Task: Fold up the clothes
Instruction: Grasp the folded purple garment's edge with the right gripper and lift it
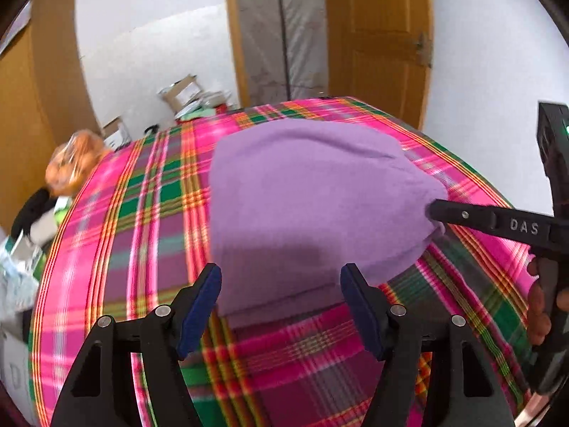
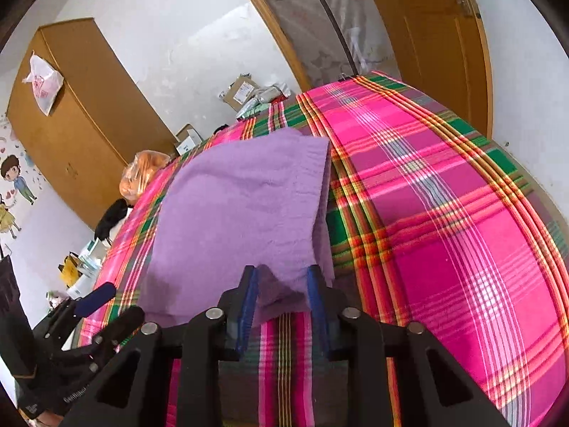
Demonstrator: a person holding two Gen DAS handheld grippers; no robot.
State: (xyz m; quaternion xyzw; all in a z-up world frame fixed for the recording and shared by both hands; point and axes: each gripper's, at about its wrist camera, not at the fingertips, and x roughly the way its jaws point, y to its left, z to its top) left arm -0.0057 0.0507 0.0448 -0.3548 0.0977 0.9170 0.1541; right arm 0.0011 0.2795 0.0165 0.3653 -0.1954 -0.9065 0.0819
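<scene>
Plaid bedding [image 1: 142, 220] fills the middle and bottom of both frames, and a folded purple garment [image 1: 306, 192] is spread across it at centre. The left gripper [image 1: 281, 306], at the bottom of its frame, is held with fingers spread apart over the garment's near edge. A garment corner is pinched by the right gripper [image 2: 282, 295].

The boxes [image 1: 185, 94] beyond the bed's far edge are too small to identify. The orange bag [image 1: 73, 165] is motion-blurred. The right gripper [image 1: 435, 211] fingertip is buried in the purple garment [image 1: 302, 192]; its body is cut off at the frame edge.
</scene>
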